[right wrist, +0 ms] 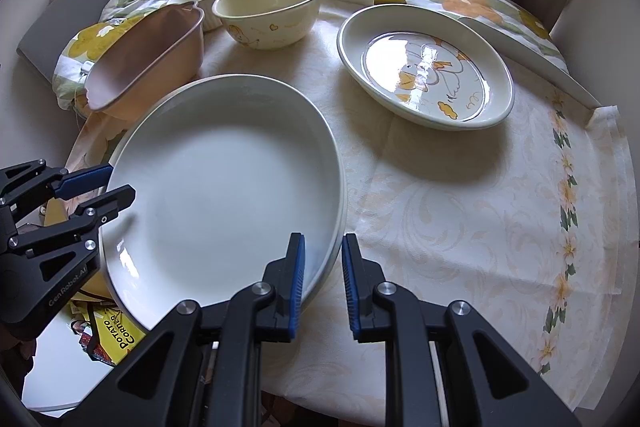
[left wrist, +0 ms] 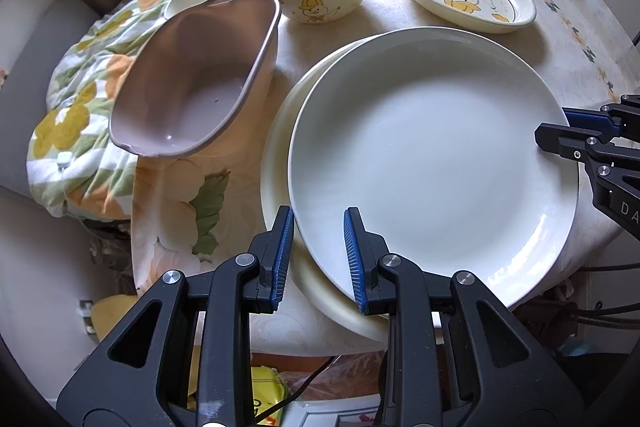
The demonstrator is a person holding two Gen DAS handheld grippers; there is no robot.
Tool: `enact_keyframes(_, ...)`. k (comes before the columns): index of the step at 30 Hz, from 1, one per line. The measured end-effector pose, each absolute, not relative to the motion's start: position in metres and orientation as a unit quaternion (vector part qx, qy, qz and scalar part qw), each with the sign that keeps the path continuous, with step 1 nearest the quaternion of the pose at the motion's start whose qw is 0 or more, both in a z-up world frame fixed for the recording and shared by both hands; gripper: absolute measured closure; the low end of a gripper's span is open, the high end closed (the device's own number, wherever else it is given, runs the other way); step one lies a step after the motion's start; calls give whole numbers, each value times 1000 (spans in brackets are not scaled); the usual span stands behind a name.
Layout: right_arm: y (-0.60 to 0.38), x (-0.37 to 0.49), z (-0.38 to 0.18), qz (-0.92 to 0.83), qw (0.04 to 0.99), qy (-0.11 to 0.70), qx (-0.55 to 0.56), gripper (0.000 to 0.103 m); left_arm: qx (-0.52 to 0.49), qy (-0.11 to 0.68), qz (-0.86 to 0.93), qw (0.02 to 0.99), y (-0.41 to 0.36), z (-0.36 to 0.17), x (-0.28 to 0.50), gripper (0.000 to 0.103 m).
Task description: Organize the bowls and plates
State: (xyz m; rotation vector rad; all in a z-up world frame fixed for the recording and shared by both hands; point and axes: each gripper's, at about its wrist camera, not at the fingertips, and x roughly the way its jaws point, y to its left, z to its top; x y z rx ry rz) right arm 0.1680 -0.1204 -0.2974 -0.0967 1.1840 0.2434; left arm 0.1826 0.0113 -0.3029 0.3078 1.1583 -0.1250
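Two grippers straddle opposite rims of the white plate (left wrist: 432,163), left gripper (left wrist: 319,259) and right gripper (right wrist: 323,283) both part open, gripping nothing. It sits stacked, slightly offset, on the cream plate (left wrist: 276,155) on the near counter (right wrist: 460,211), likely for squaring up.

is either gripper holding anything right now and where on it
Cannot tell: the left gripper and right gripper each straddle the white plate's rim, fingers apart.

Bare tablecloth (right wrist: 460,227) right of white plate (right wrist: 224,187); bowls (right wrist: 270,11) crowding behind.
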Motion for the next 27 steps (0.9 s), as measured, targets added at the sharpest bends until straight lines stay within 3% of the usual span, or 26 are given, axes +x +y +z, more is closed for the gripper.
enact_keyframes(12, -123, 168, -294, 107, 822, 559, -26, 86, 134, 544, -65, 826, 17, -294, 182, 81)
enact_keyframes(19, -152, 171, -245, 91, 853, 513, 22, 86, 86, 486, -86, 865, 23, -227, 197, 80)
enact_keyframes(20, -159, 172, -236, 86, 859, 504, 30, 85, 76, 475, -91, 872, 22, -216, 202, 78)
enact_keyframes(21, -167, 173, -226, 78, 865, 494, 37, 74, 65, 465, -99, 877, 21, -206, 208, 75)
enact_keyframes(22, -173, 174, -219, 72, 870, 485, 41, 47, 56, 460, -105, 880, 21, -199, 216, 63)
enact_keyframes(23, -181, 176, -211, 70, 875, 476, 49, 32, 45, 457, -111, 882, 19, -193, 223, 31)
enact_keyframes(24, -188, 177, -205, 70, 880, 466, 57, 13, 32, 450, -115, 885, 17, -188, 230, 15)
enact_keyframes(25, -196, 179, -198, 72, 884, 457, 65, 12, 18, 435, -115, 893, 16, -182, 235, 0)
enact_keyframes(27, -208, 184, -190, 77, 889, 447, 68, 11, 0, 420, -125, 899, 9, -174, 245, 0)
